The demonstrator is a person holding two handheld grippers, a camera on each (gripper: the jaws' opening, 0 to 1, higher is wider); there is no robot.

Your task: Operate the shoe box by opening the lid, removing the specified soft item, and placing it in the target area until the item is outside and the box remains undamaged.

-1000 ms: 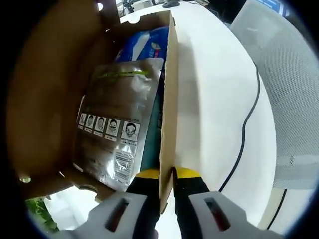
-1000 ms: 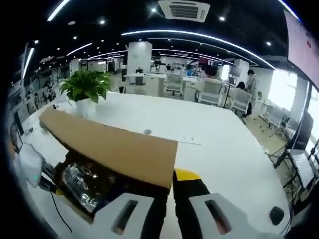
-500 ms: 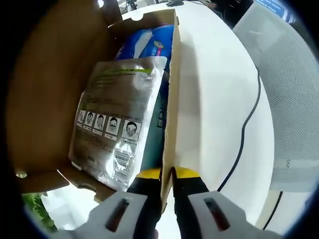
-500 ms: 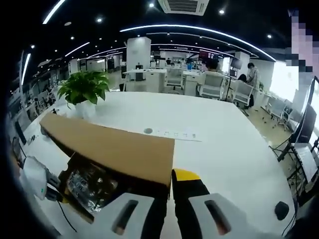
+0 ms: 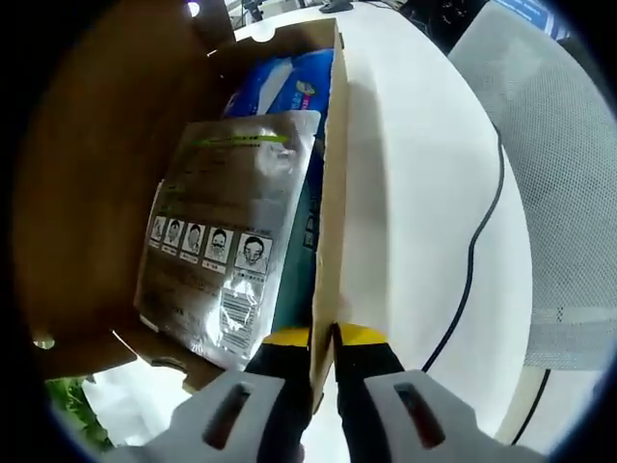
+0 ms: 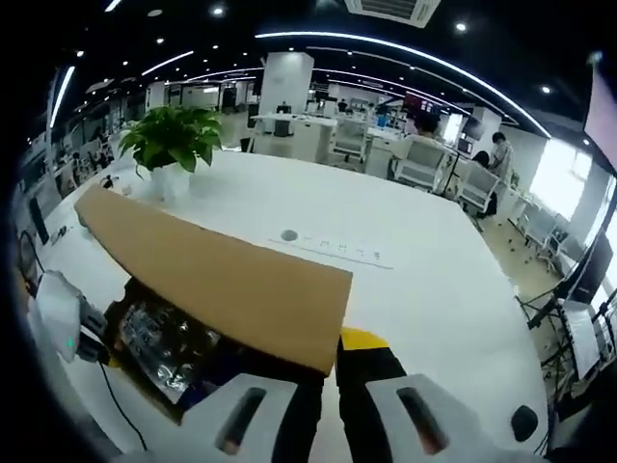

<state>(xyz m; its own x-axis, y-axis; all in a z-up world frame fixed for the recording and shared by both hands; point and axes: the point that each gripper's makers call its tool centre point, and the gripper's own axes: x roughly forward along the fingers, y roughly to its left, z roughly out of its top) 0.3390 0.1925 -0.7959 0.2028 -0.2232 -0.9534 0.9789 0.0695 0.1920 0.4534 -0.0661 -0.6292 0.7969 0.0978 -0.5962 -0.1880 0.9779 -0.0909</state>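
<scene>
In the left gripper view the left gripper (image 5: pixel 323 338) pinches the shoe box (image 5: pixel 331 193) side wall at bottom centre, the silvery mask pack (image 5: pixel 227 231) lying inside, up-left of the jaws, while the right gripper (image 6: pixel 331 347) clamps the raised lid (image 6: pixel 231 280) at lower centre.

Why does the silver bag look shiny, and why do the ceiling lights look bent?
In the left gripper view, the silver packet in the shoe box reflects soft overhead light, so it gleams, while the lid's underside stays in shadow. In the right gripper view, the fisheye lens curves the ceiling light strips into arcs, and the window glares white.
</scene>
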